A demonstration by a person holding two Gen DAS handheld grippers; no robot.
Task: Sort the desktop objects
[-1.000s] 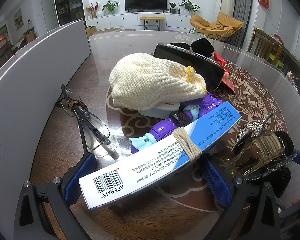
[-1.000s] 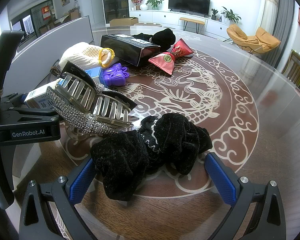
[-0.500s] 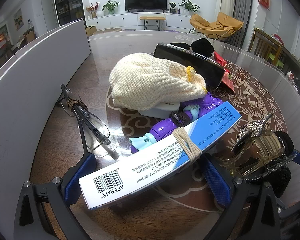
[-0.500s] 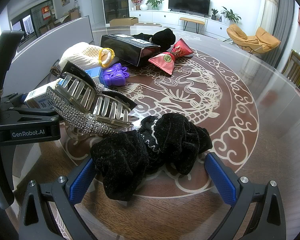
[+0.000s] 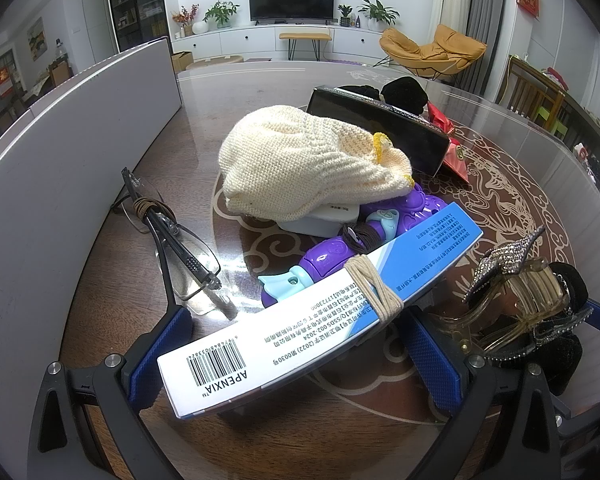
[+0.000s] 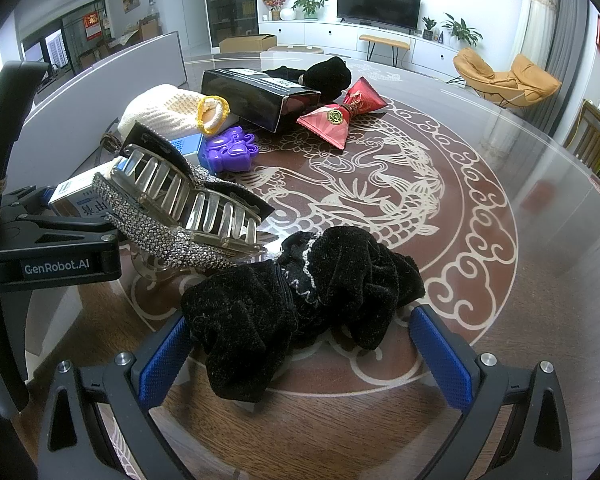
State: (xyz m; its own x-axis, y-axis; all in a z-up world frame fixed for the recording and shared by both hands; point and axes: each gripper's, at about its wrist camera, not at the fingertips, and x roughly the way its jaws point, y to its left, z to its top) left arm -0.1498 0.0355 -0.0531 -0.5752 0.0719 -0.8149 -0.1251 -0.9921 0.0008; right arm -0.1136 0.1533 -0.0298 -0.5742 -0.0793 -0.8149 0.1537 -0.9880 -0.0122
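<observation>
My left gripper [image 5: 296, 350] is open, its blue pads on either side of a white and blue box [image 5: 320, 312] with a beige band around it. Behind the box lie a purple toy [image 5: 332, 248] and a cream knitted hat [image 5: 300, 164]. My right gripper [image 6: 304, 354] is open around a black velvet scrunchie [image 6: 300, 300] on the table. A rhinestone hair claw [image 6: 180, 208] lies just left of the scrunchie; it also shows in the left wrist view [image 5: 528, 300].
Folded glasses [image 5: 172, 240] lie left of the box near a grey partition [image 5: 60, 152]. A black box [image 6: 260, 96], a red bow-shaped packet [image 6: 340, 116] and a black cloth [image 6: 324, 74] lie farther back on the round patterned table [image 6: 480, 208].
</observation>
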